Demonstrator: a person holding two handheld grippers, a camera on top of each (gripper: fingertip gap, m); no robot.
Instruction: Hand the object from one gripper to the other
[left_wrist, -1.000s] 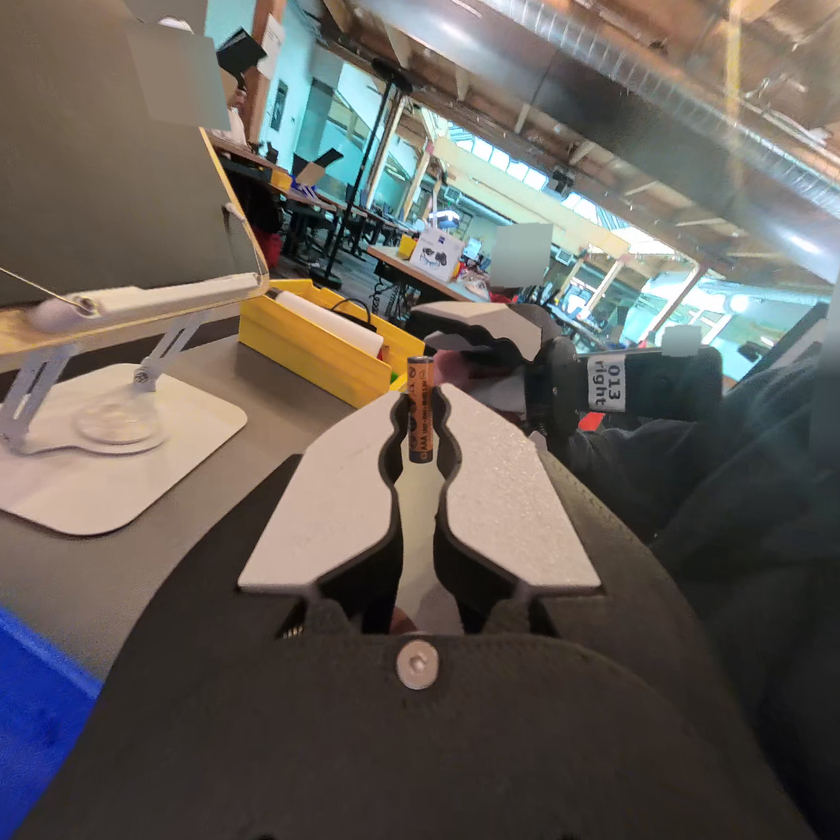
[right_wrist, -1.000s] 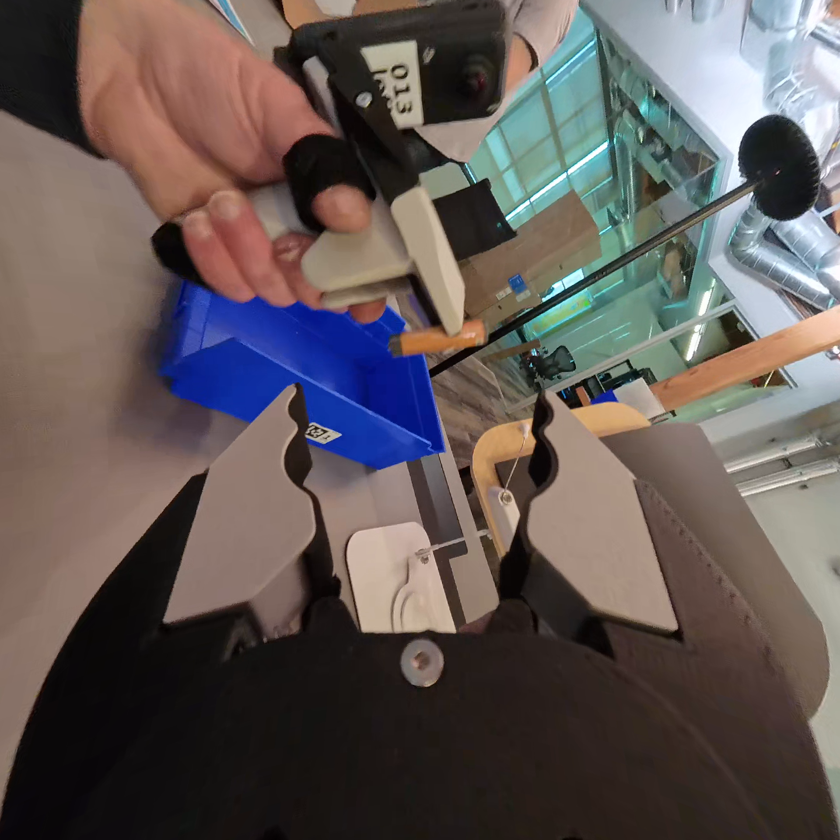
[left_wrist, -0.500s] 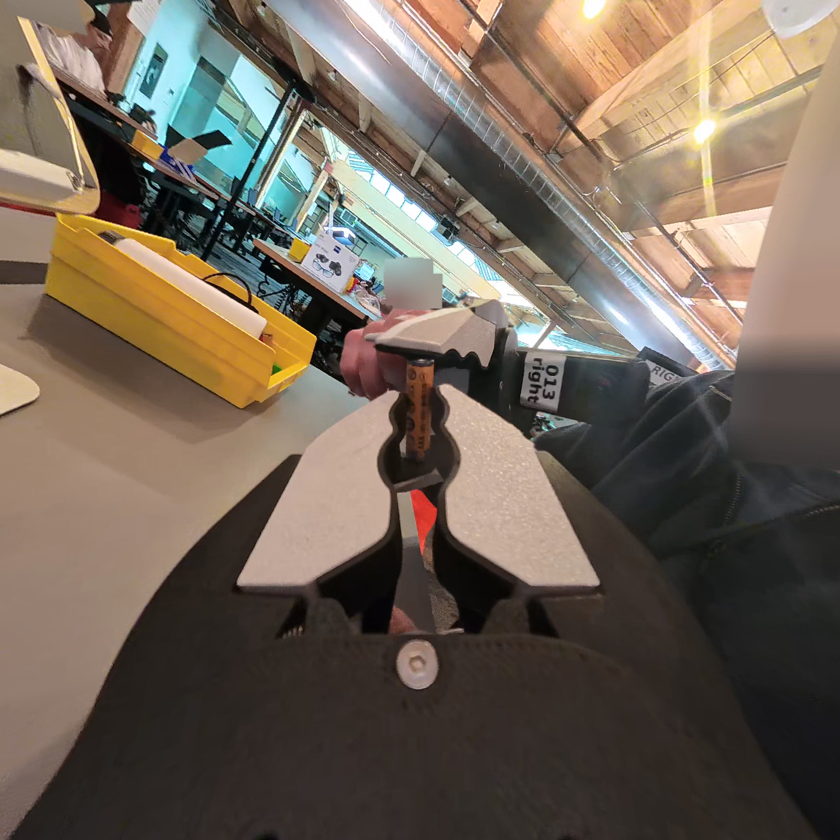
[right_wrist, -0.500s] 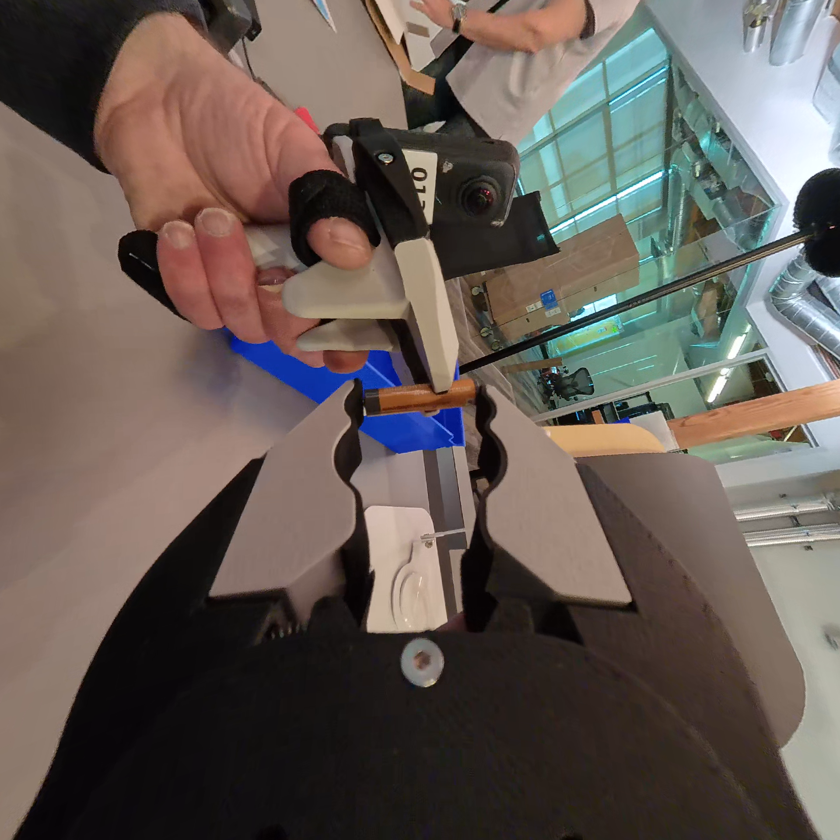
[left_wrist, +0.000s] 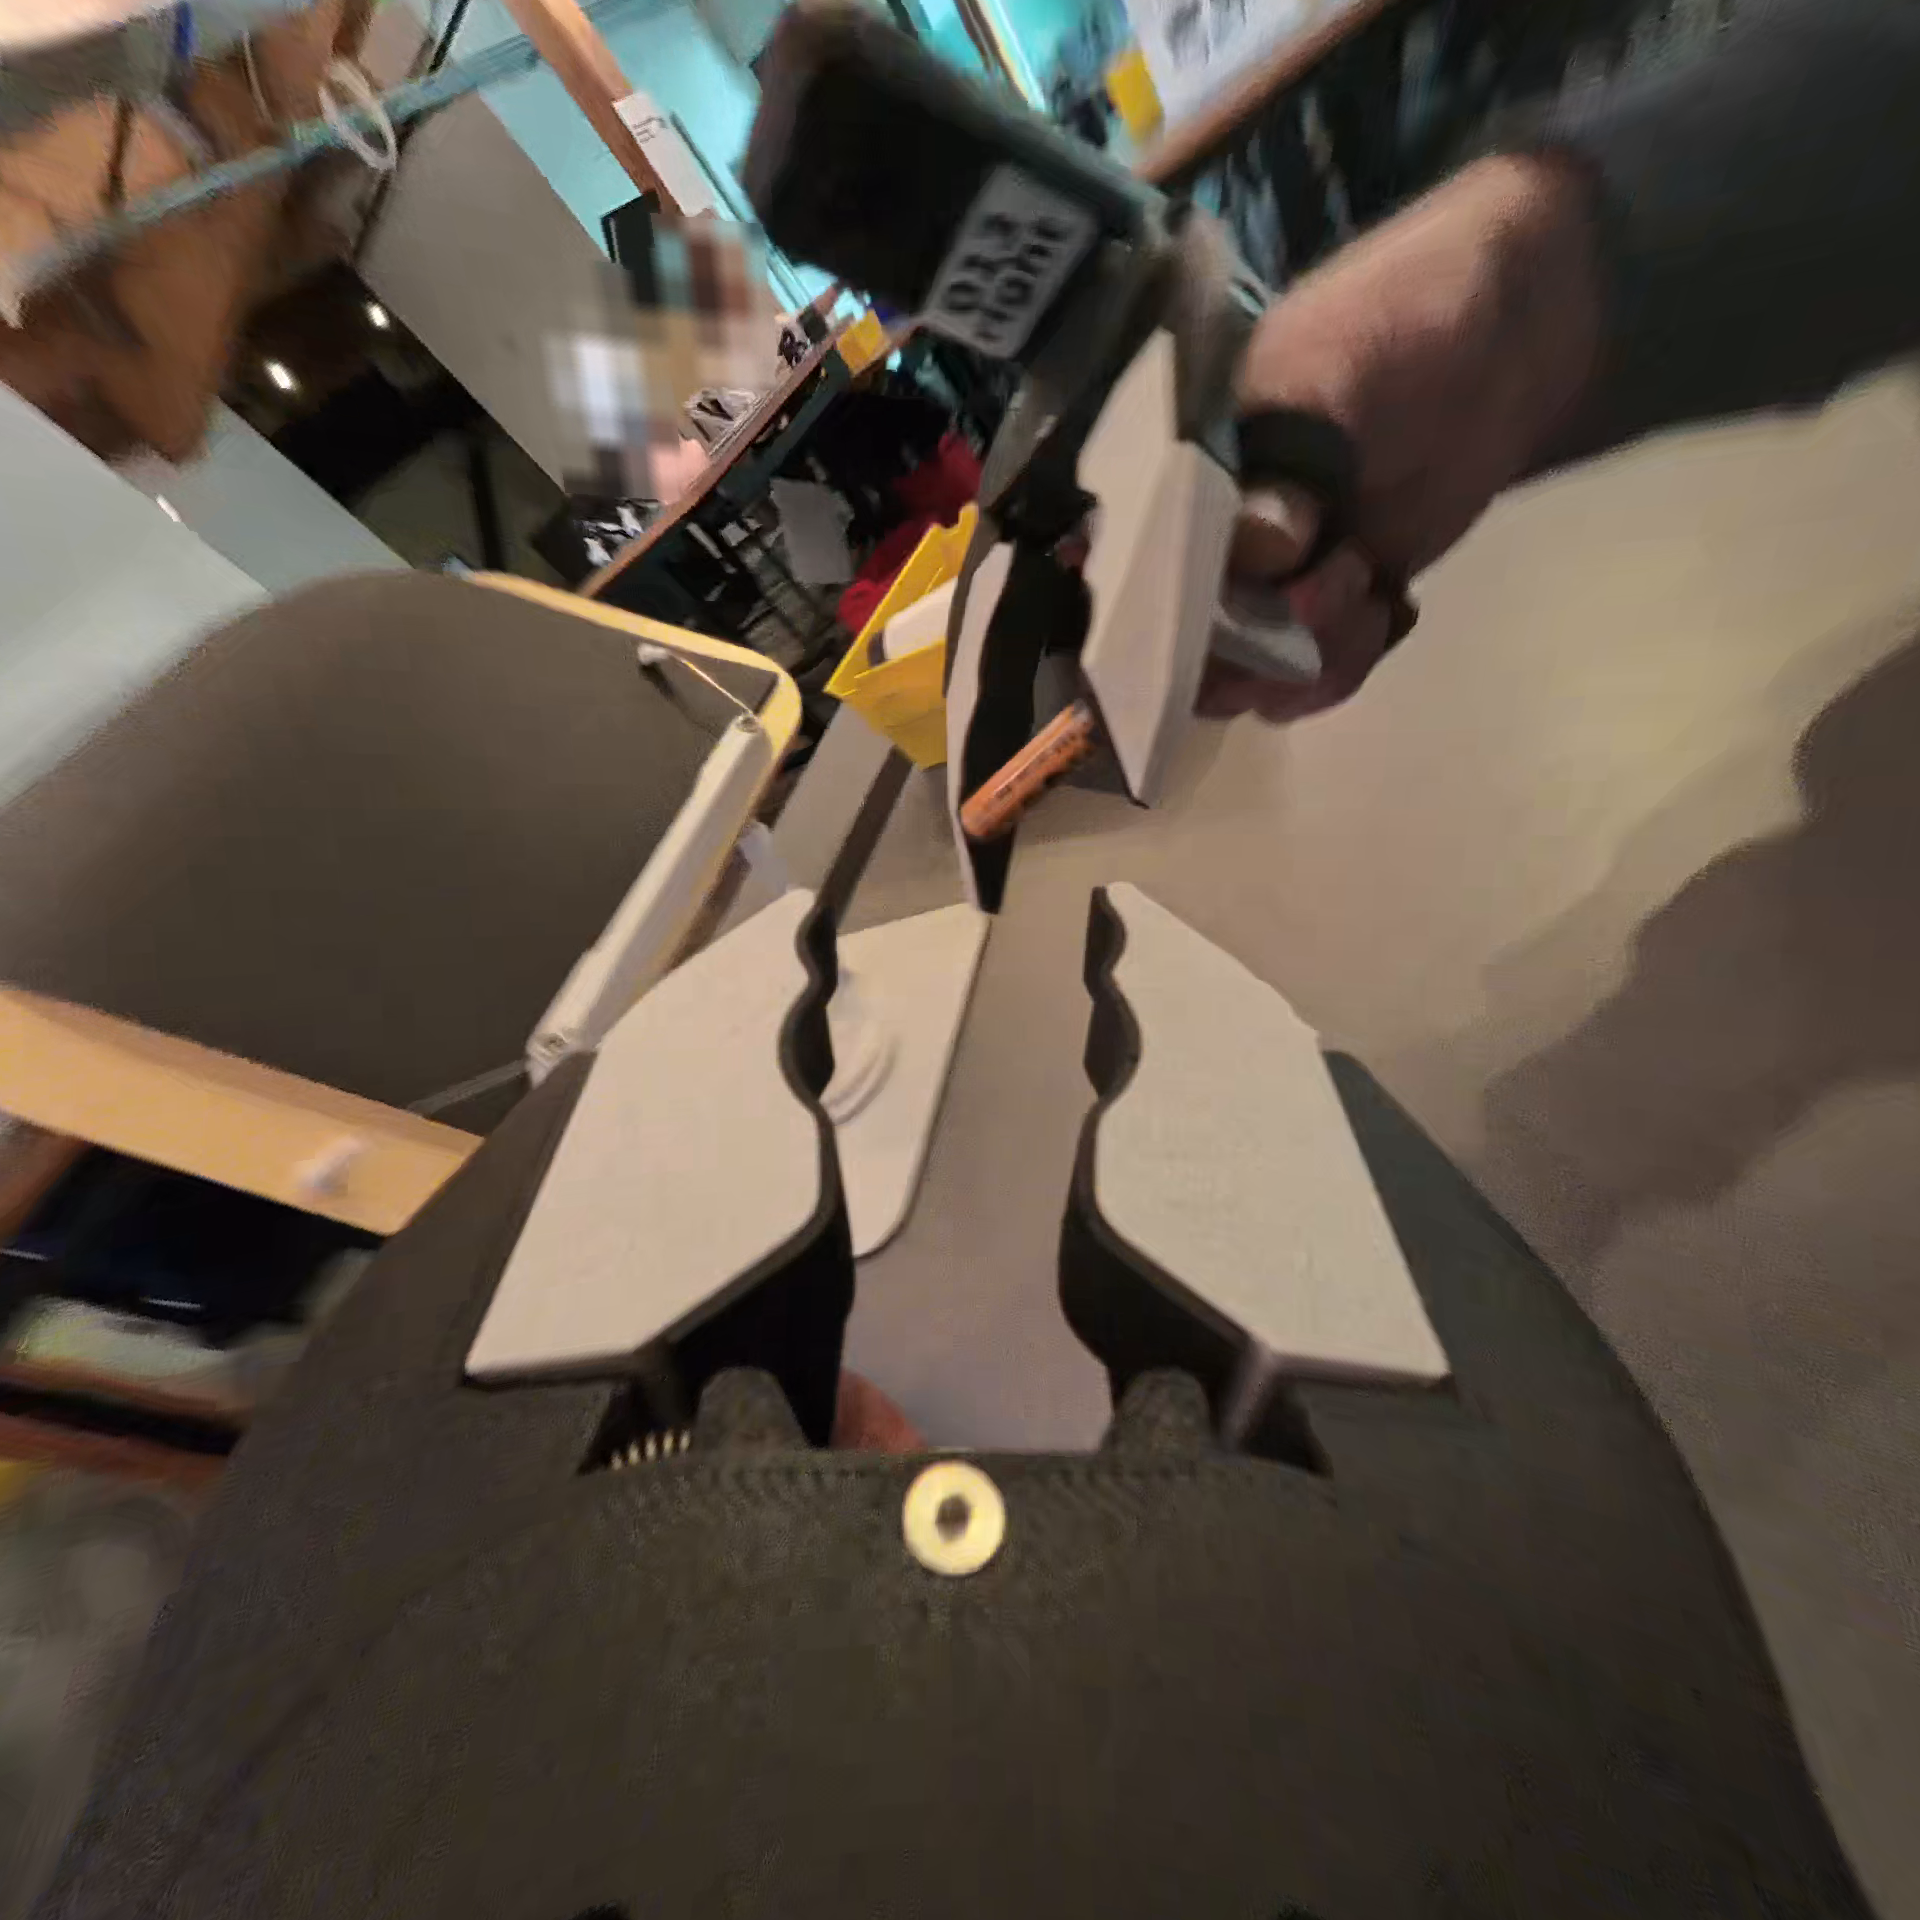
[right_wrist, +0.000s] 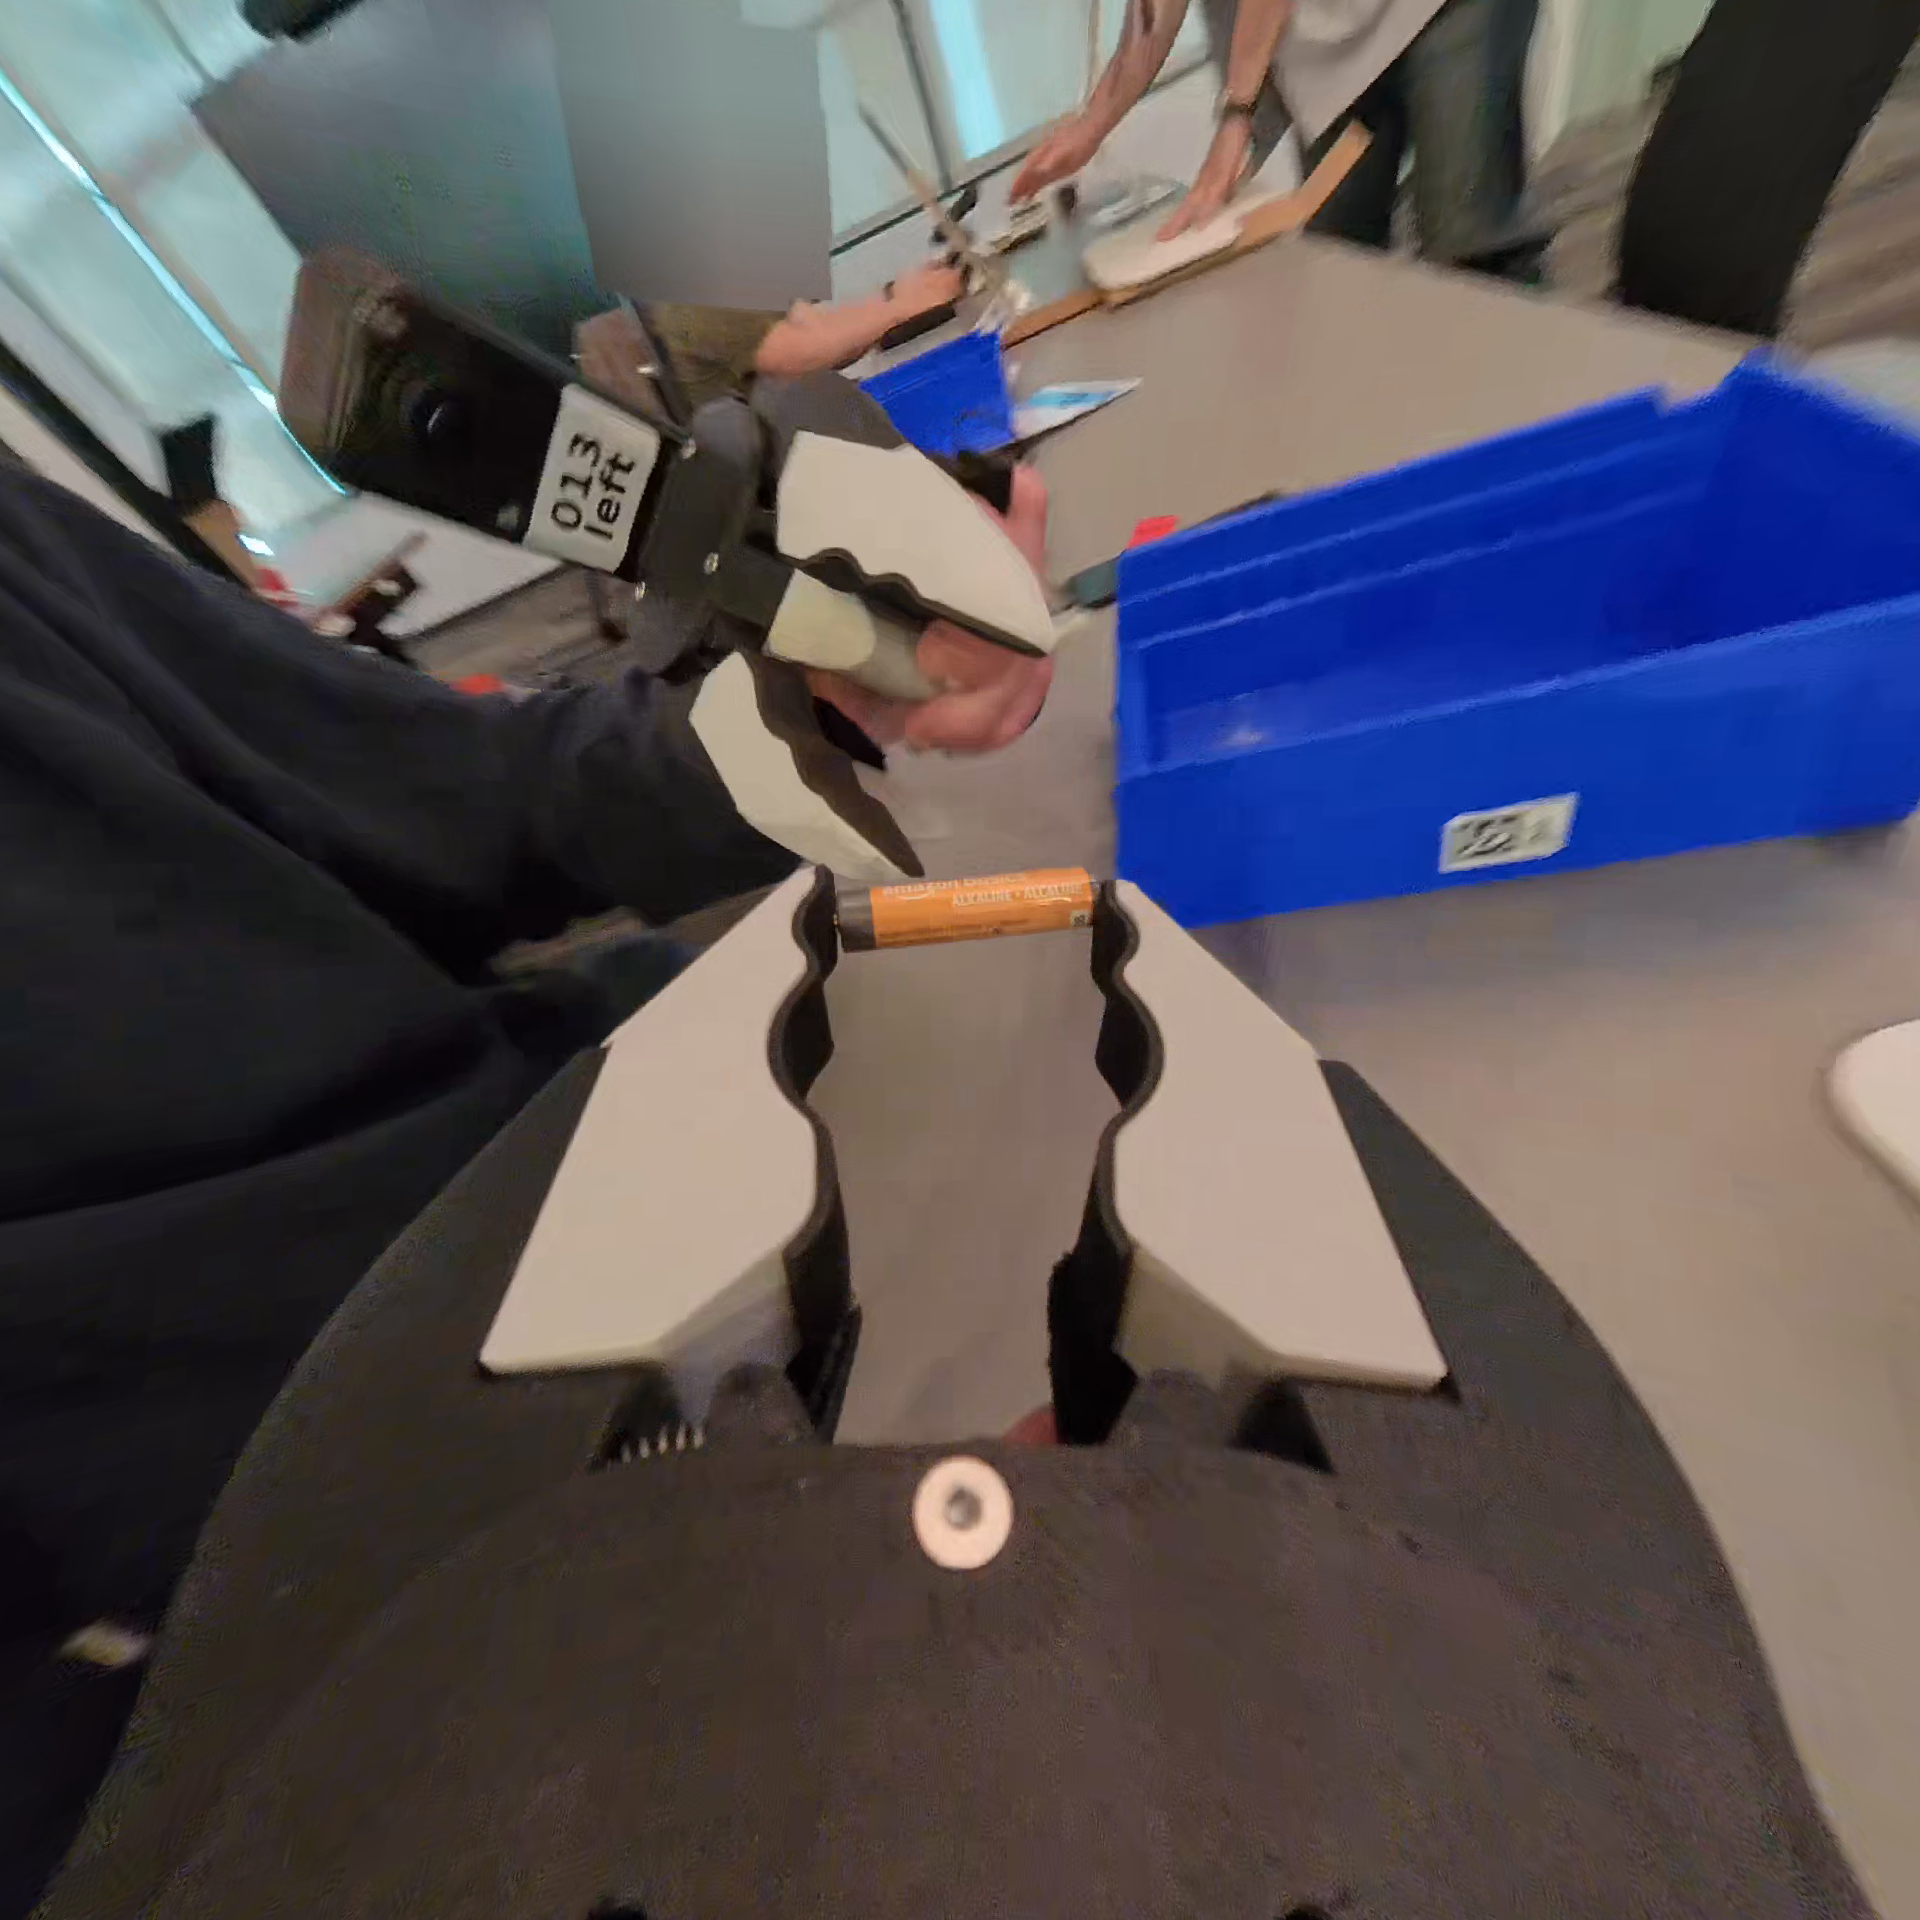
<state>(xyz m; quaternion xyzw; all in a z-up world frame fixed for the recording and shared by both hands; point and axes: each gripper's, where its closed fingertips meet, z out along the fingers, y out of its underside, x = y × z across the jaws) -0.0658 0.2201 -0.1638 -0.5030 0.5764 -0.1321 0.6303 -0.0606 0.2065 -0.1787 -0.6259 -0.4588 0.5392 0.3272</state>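
The small orange-and-black cylindrical battery (right_wrist: 964, 909) sits crosswise between the very tips of the right claw (right_wrist: 964, 914), which is clamped on its two ends. The left claw (left_wrist: 956, 925) has its jaws apart with nothing between them; in the right wrist view it hangs just above and to the left of the battery, not touching it as far as I can tell. By my reading the handover itself is done and only the parting of the two tools remains.

The hold looks risky. Gripping the battery end to end at the fingertips leaves little contact on smooth, hard metal caps, so a slight slackening of the squeeze or a jolt could let it pivot or shoot out. The left claw's lower finger (right_wrist: 800, 790) hangs close to the battery's black end, and a careless sweep away could clip it and knock it loose. If dropped, the round battery would likely roll across the smooth grey table (right_wrist: 1558, 1039). The blue plastic bin (right_wrist: 1507, 665) stands just beyond the claw, near enough to bump on a forward swing.
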